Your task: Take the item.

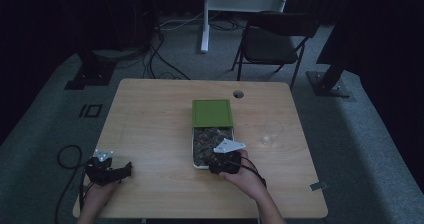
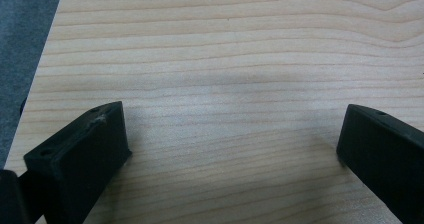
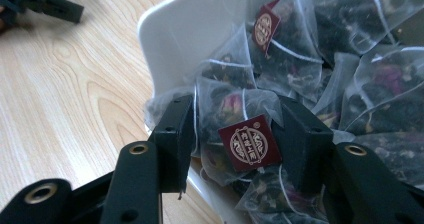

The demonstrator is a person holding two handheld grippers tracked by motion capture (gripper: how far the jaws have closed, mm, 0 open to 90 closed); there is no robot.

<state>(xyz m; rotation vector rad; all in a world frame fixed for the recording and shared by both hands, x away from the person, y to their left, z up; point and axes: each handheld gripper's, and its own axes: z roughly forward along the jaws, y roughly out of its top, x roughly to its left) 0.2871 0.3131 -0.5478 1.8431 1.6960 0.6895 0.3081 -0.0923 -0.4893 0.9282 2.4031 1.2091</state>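
Light wooden table (image 1: 150,129) carried a white tray (image 1: 193,154) of tea bags (image 1: 207,136), green lid (image 1: 212,113) touching its far end, clear glass (image 1: 271,132) near the right, left gripper (image 1: 107,170) rested near the front-left corner.

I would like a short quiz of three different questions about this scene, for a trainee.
1. True or false: the left gripper holds a tea bag.
2. What is between the right gripper's pads: (a) a glass, (b) a clear mesh tea bag with a dark red tag, (c) a lid?
3. Fill in: the green square lid lies at the white rectangular tray's ____ end.

Key: 1 false, its jaws are open over bare wooden table. 2 b. 3 far.
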